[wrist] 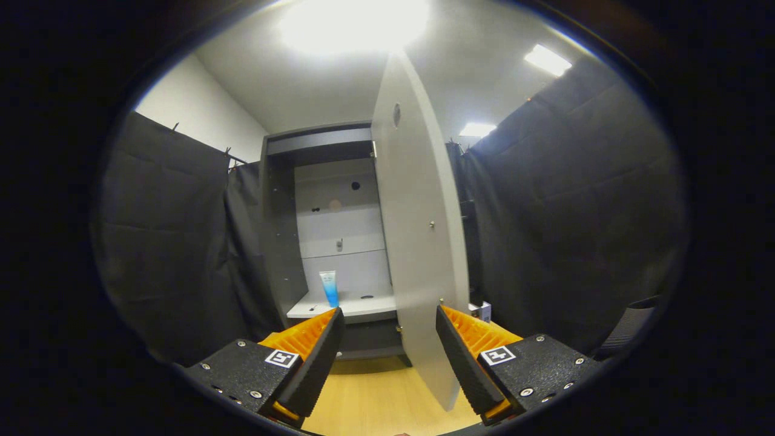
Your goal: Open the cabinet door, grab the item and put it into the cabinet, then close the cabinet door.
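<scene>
Tongs [384, 339] stand wide apart with nothing between the two fingers, and neither finger presses on anything; the right finger's [463, 363] inner face lies just beside the lower free edge of the cabinet door [418, 242], though contact cannot be told.

A blue tube [329, 287] stands upright on the pale shelf [351, 306] inside the cabinet [303, 230], just beyond the left finger's [315, 357] tip, at about 11 o'clock from the midpoint of the tongs. It sits toward the left half of the shelf, near the shelf's front edge and apart from the back panel. Bare shelf surface lies to its right, at about 3 o'clock from the tube, up to the door.

The cabinet door hangs open, swung out toward the tongs, its bottom corner reaching down between the fingers over the wooden floor [375, 393]. The opening between the cabinet's left wall and the door is unobstructed above the shelf.

A small white box [482, 310] sits low just past the door, at about 1 o'clock from the right fingertip. Black cloth [575, 212] lines both sides of the booth.
</scene>
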A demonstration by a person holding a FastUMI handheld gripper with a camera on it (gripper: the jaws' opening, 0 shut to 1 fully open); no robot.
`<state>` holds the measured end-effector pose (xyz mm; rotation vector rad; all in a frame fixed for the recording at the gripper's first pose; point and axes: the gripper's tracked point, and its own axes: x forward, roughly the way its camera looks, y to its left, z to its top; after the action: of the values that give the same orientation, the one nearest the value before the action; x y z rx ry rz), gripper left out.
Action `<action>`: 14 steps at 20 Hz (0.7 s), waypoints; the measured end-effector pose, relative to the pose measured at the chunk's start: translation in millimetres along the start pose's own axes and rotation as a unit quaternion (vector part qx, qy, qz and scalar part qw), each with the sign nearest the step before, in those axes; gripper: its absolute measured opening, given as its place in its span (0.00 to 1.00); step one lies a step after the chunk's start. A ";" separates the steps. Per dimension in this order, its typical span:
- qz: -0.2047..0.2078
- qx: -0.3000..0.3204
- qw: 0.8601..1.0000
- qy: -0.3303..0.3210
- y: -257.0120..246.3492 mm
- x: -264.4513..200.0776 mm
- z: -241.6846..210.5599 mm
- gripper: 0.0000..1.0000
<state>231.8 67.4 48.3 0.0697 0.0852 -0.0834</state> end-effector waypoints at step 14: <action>-0.149 -0.005 0.989 -0.024 -140.5 31.1 37.6 0.94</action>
<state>253.6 -77.5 73.7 0.0442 0.0484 -0.3827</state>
